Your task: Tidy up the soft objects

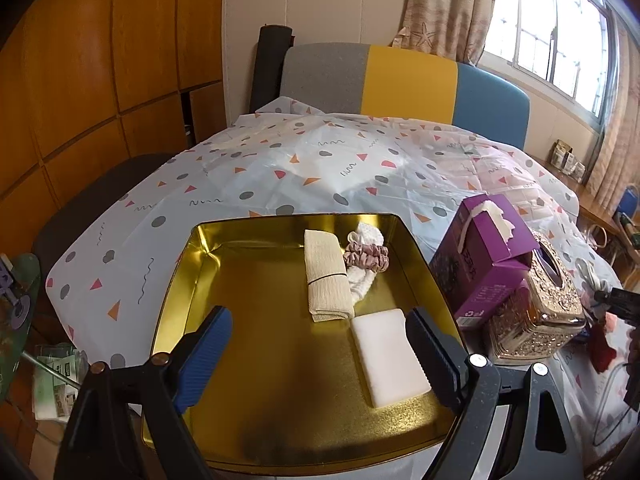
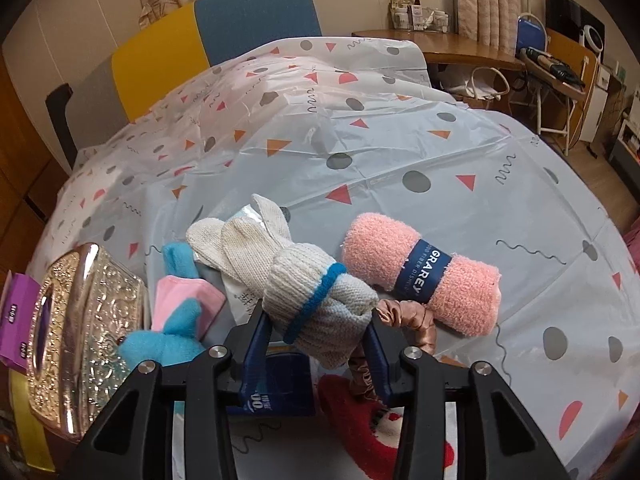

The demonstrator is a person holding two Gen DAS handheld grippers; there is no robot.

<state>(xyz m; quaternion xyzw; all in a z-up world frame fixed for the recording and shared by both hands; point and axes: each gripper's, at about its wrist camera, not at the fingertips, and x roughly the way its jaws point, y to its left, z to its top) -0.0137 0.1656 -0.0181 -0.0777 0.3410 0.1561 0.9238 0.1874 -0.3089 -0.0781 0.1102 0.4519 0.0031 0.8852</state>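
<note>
the right gripper [image 2: 320, 334] is clamped on the cuff end of a bundled pair of knitted gloves [image 2: 296, 276], the pads pressing the ribbed cuff from both sides, the finger ends hanging free ahead of the jaws; the left gripper [image 1: 320, 346] stands wide and holds nothing, poised over the gold tin tray [image 1: 180, 280] with a white sponge block [image 1: 388, 360] lying just inside its right finger, not gripped; judgement: the step in hand is carrying the gloves across to the tray, and it is best done by keeping the clamp firm on the thick cuff, lifting clear of the neighbouring items, and setting down on bare tray floor towards the left finger, since the far right portion is already taken; the gloves are coarse off-white knit bound by a blue elastic band, limp and liable to sag; just right of the jaws lies a fluffy pink towel roll [image 2: 424, 276] with a navy paper band; beneath them, a satin scrunchie [image 2: 404, 316], glossy and gathered; to the left, a blue plush toy [image 2: 168, 340], soft pile; in the tray ahead, a folded ribbed beige cloth [image 1: 326, 280], and a pink scrunchie [image 1: 366, 258]; the tray is rigid, shiny metal with upright walls.
</note>
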